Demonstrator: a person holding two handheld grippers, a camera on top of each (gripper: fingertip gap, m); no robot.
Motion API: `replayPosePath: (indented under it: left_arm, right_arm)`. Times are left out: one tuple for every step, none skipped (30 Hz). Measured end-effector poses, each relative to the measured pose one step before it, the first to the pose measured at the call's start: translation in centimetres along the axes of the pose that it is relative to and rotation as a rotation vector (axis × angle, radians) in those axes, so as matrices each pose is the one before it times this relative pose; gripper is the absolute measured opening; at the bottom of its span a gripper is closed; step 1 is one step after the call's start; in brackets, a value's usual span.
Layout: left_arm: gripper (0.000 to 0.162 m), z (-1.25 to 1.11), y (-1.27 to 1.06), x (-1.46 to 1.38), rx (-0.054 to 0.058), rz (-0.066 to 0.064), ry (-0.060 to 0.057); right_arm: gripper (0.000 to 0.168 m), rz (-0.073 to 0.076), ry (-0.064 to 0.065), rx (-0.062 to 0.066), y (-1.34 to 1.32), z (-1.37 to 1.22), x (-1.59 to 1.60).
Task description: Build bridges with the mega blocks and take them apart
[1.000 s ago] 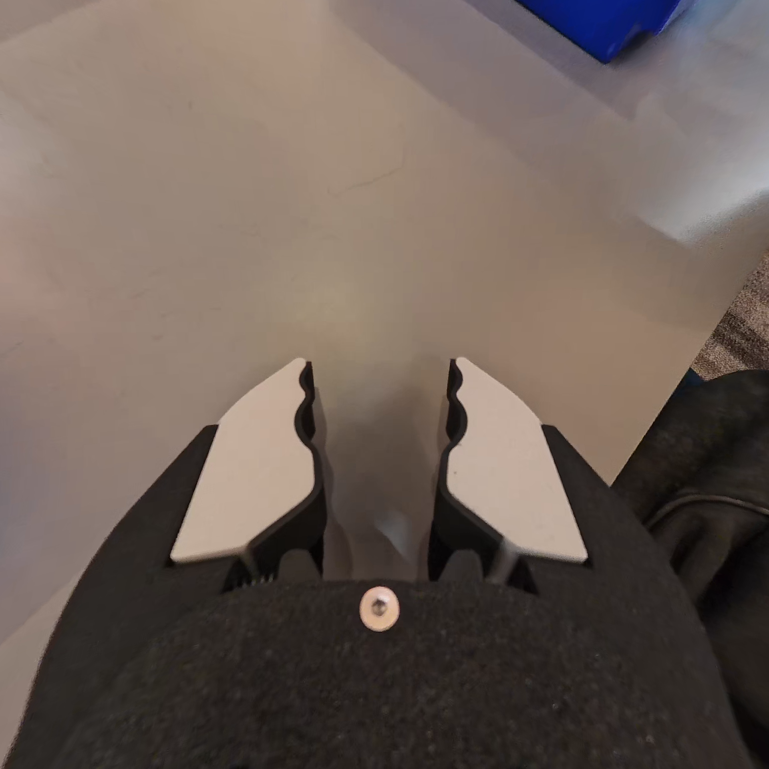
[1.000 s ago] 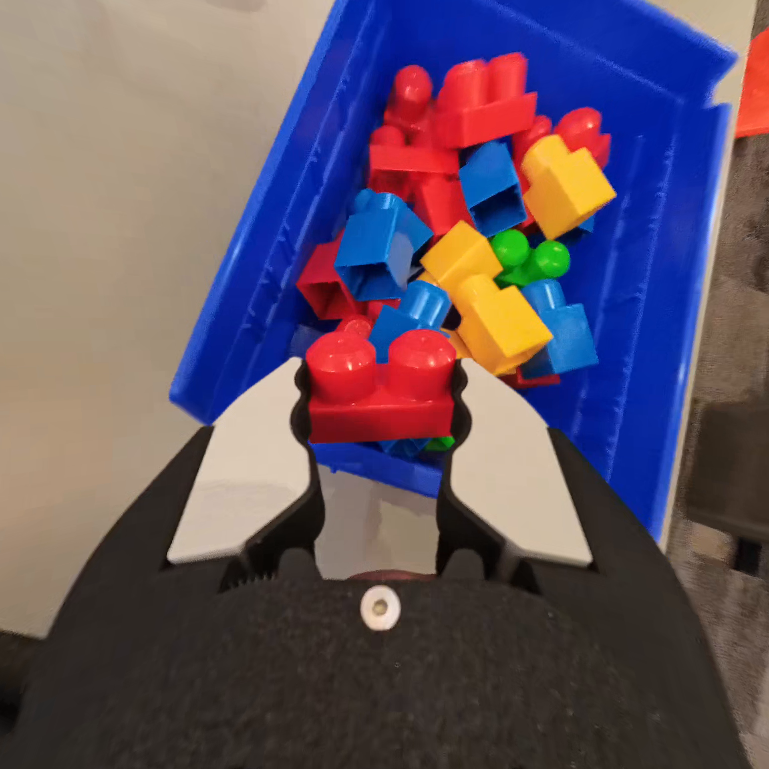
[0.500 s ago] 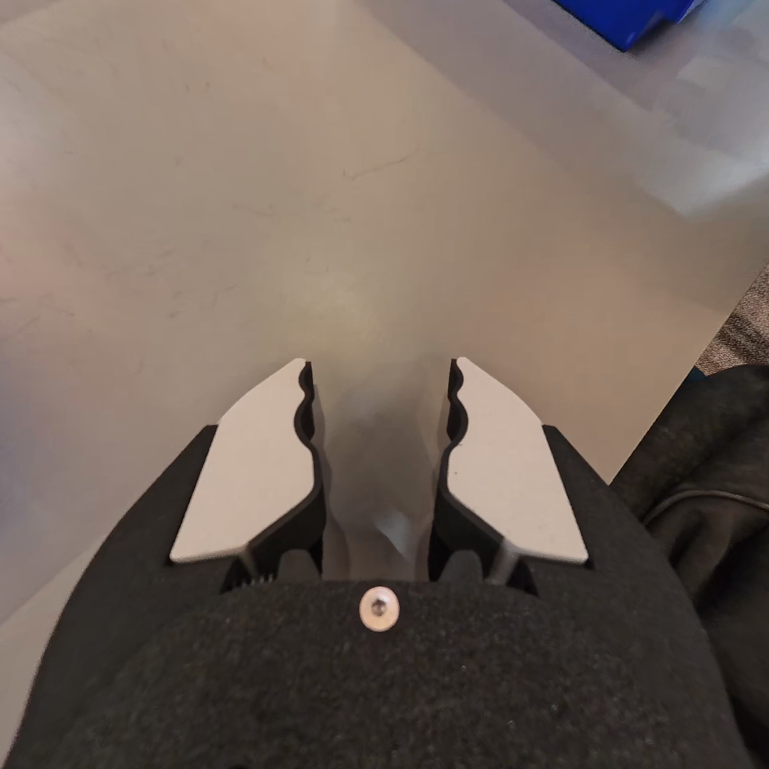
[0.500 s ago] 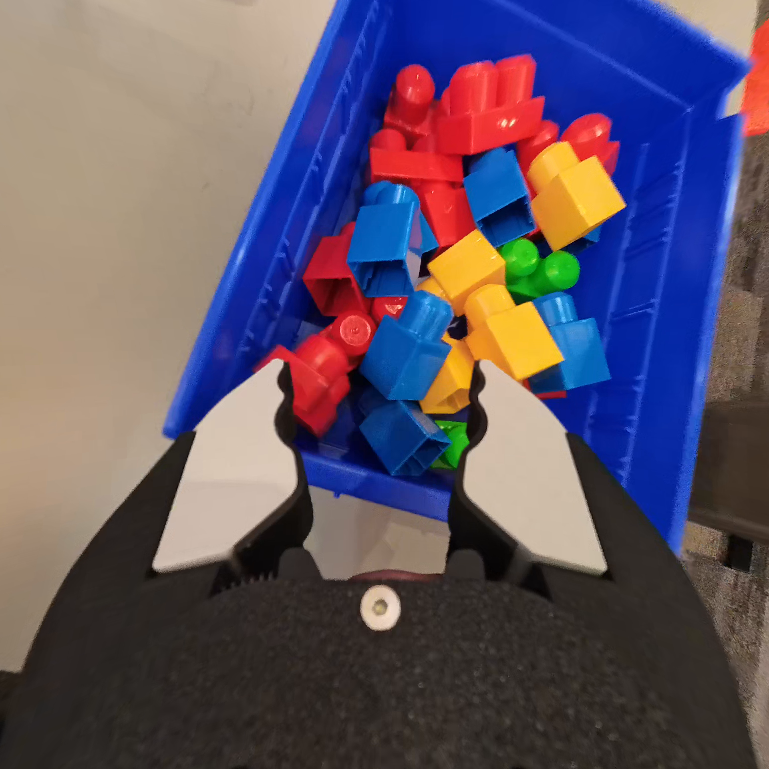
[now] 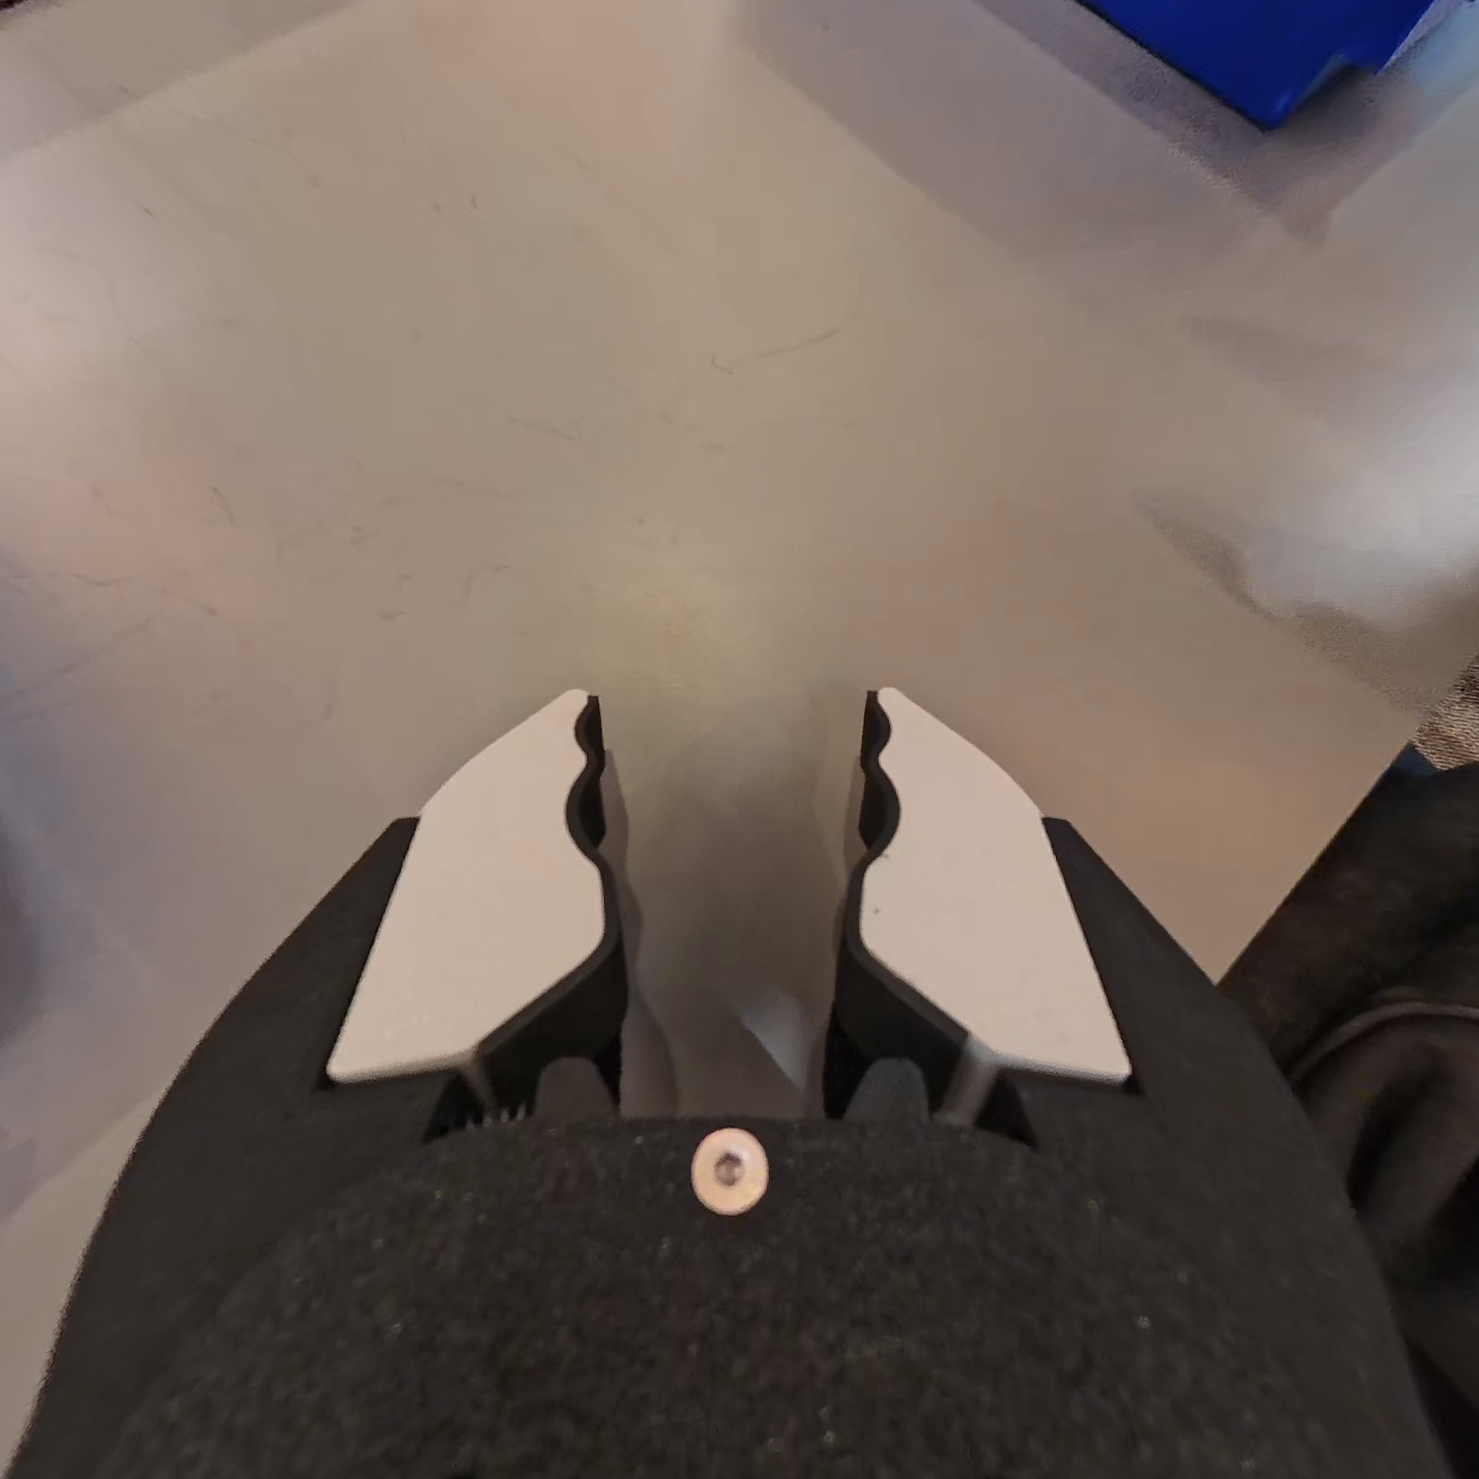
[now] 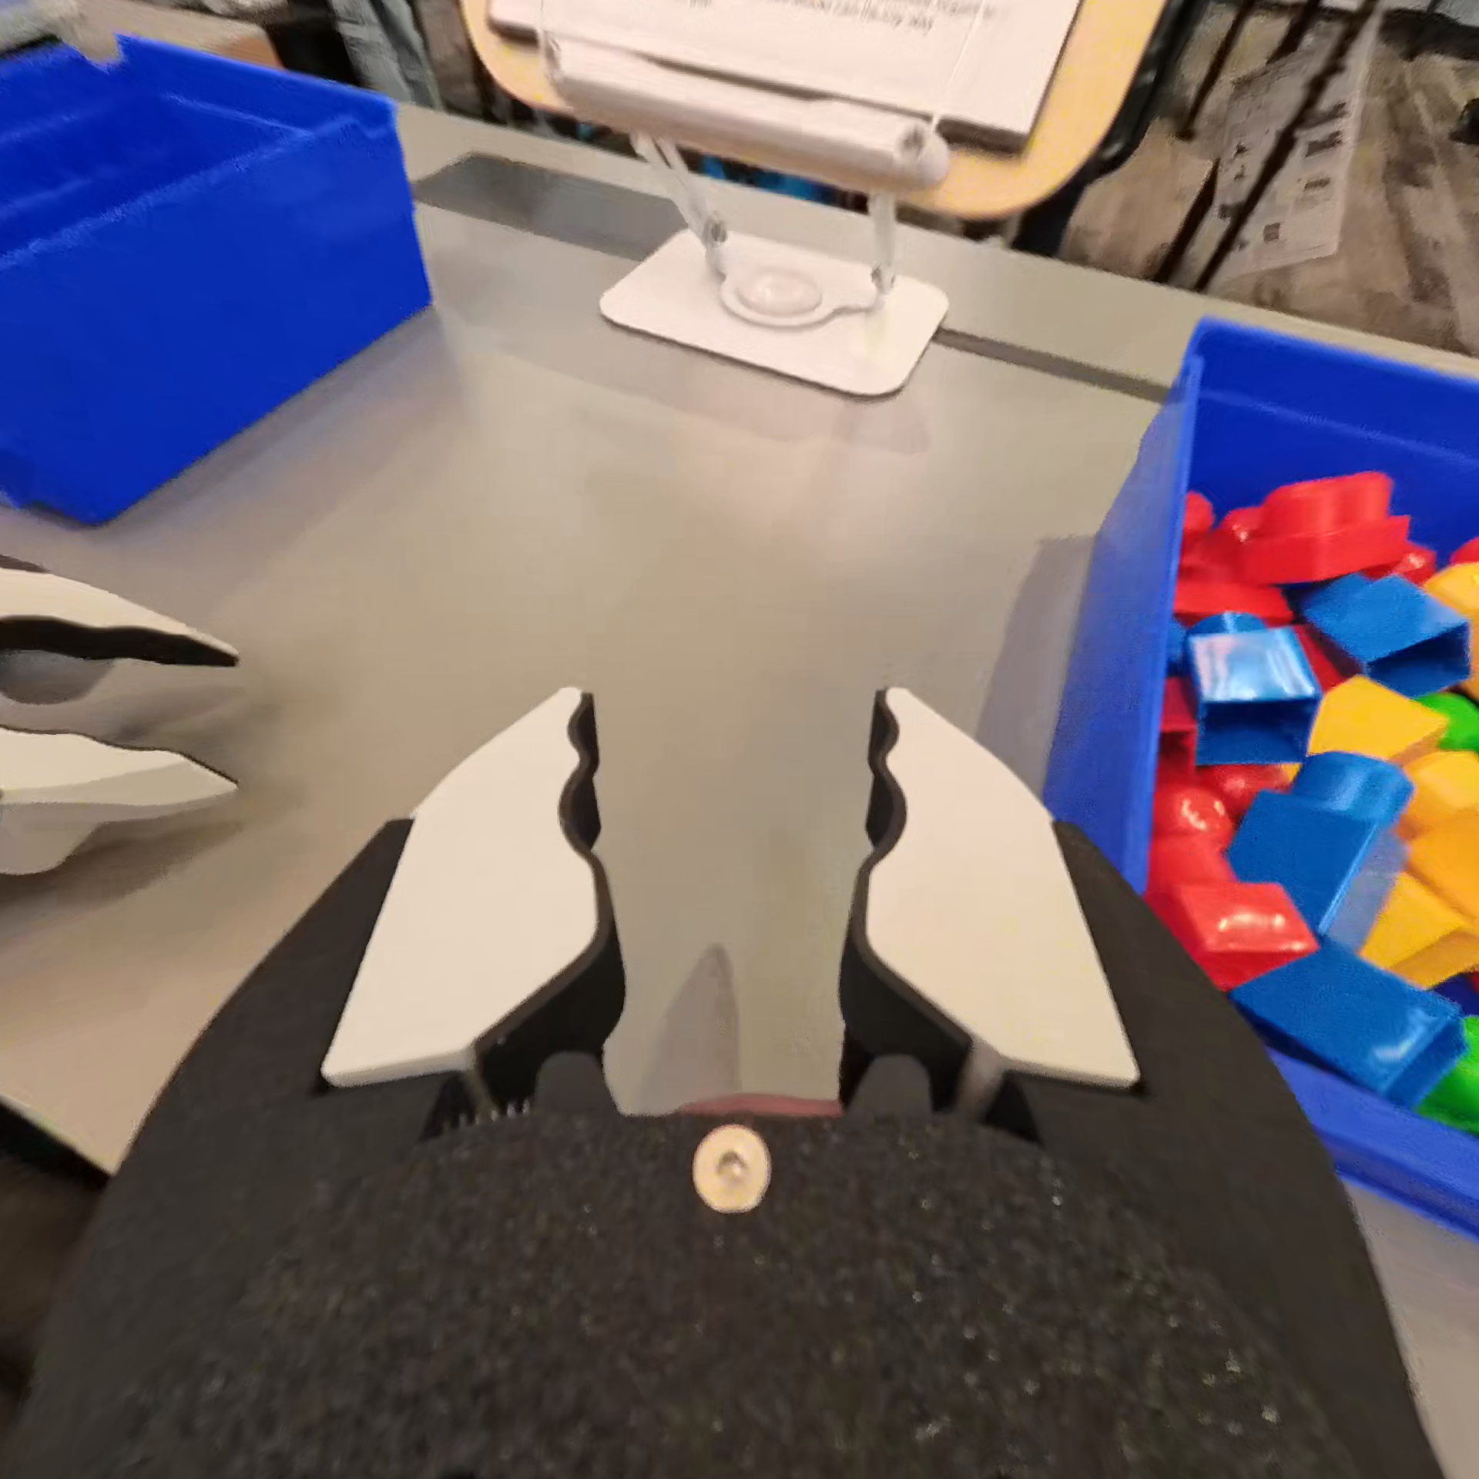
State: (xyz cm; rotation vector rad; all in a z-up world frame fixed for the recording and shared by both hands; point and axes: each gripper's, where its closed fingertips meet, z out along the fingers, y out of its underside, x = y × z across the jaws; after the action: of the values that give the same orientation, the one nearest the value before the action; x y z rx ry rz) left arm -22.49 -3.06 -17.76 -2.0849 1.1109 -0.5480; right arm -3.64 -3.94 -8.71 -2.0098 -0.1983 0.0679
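here both grippers' jaws gape empty; the stand's (image 6: 772, 320) page is unreadably blurred.

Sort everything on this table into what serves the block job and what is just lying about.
For the job:
- blue bin holding the mega blocks
- left tool, open
- right tool, open

Lying about:
- second blue bin
- white stand carrying a paper sheet

A workroom or lab-like space is suggested: a plain grey table (image 6: 720, 520) is flanked by blue storage bins (image 6: 184, 264), a document stand (image 6: 784, 240) is set on it, and stacked cardboard boxes (image 6: 1280, 160) are seen behind
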Motion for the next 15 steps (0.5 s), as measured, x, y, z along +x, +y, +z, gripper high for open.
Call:
replayPosePath:
  left_arm:
    - [0.061,-0.083,-0.09,-0.081,0.0068,0.0041,-0.0086]
    - [0.061,-0.08,-0.107,-0.172,0.0084,0.0028,-0.0131]
    - [0.062,-0.085,-0.133,-0.307,0.0102,-0.0008,-0.0183]
    - [0.062,-0.102,-0.207,-0.351,0.0151,-0.0041,-0.0176]
    - [0.062,-0.12,-0.279,-0.353,0.0214,-0.0063,-0.0144]
    - [0.062,-0.133,-0.284,-0.427,0.0228,-0.009,-0.0156]
    - [0.062,-0.116,-0.188,-0.507,0.0164,-0.0126,-0.0187]
    - [0.062,-0.106,-0.11,-0.493,0.01,-0.0186,-0.0159]
    - [0.062,-0.132,-0.127,-0.396,0.0122,-0.0245,-0.0091]
    - [0.063,-0.106,-0.118,-0.311,0.0119,-0.0237,-0.0034]
    - [0.063,-0.093,-0.032,-0.343,0.0055,-0.0166,-0.0088]
    - [0.064,-0.053,0.002,-0.451,0.0039,-0.0094,-0.0194]
    - [0.066,-0.02,-0.029,-0.431,0.0068,-0.0043,-0.0214]
    - [0.066,-0.012,-0.055,-0.402,0.0082,-0.0027,-0.0235]
    - [0.065,-0.026,-0.08,-0.322,0.0083,0.0023,-0.0211]
  right_arm:
    - [0.064,0.0159,0.0168,0.0107,0.268,0.22,-0.416]
    - [0.061,0.0341,-0.0155,0.0369,-0.09,0.091,-0.839]
    - [0.056,0.0346,-0.0287,0.0514,-0.198,0.06,-0.992]
    - [0.051,0.0117,-0.0255,0.0496,-0.072,0.083,-0.901]
    - [0.048,-0.0107,-0.017,0.0389,0.105,0.134,-0.71]
    - [0.047,-0.0175,0.0021,0.0159,0.415,0.145,-0.34]
    - [0.045,-0.0167,-0.0004,0.0036,0.55,0.134,-0.268]
    - [0.043,-0.0064,-0.0027,-0.0023,0.604,0.104,-0.223]
    - [0.042,0.005,-0.0067,-0.0057,0.554,0.066,-0.206]
    - [0.042,0.0063,-0.0104,-0.0093,0.504,0.088,-0.197]
    - [0.043,0.0064,-0.0073,-0.0185,0.428,0.126,-0.084]
    - [0.043,0.0033,-0.0026,-0.0039,0.001,0.025,0.018]
    - [0.043,0.0005,-0.0007,0.0099,-0.149,-0.016,0.049]
    - [0.043,0.0037,-0.0021,-0.0001,0.014,0.009,0.051]
    - [0.043,0.0049,-0.0052,-0.0034,0.057,0.02,-0.01]
